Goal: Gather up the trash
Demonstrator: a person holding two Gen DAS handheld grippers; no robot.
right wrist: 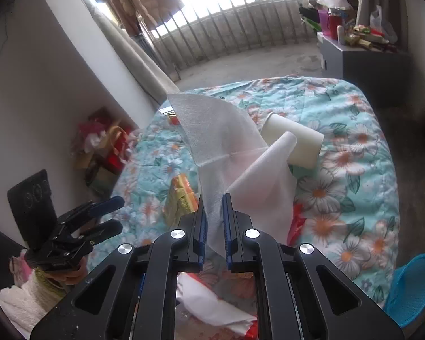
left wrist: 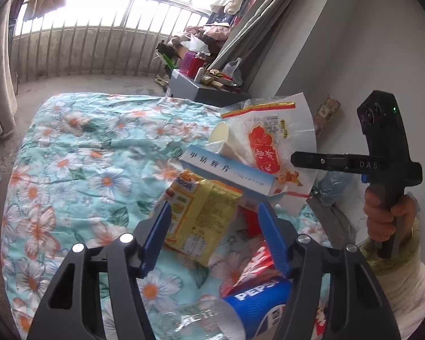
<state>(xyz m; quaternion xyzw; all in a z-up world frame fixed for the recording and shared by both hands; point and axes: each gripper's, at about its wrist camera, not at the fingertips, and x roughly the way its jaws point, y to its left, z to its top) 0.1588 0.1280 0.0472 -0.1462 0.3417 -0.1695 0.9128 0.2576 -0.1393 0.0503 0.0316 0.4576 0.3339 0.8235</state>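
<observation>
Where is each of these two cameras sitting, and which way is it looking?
Left wrist: on the left gripper, looking along its blue fingers at wrappers on the floral quilt; the right gripper and its hand show.
Right wrist: on the right gripper, shut on a white tissue; the left gripper shows.
Shared: quilt, paper cup, balcony railing.

Both grippers tilted downward, one closed and one parted.

Your right black two-finger gripper with blue pads has its jaws pinched together on a white sheet of tissue paper; your bare hand is wrapped round its black handle, with a cream fleecy sleeve at the wrist. Your left black two-finger gripper with blue pads stands with its jaws apart, and its pads press on nothing.
</observation>
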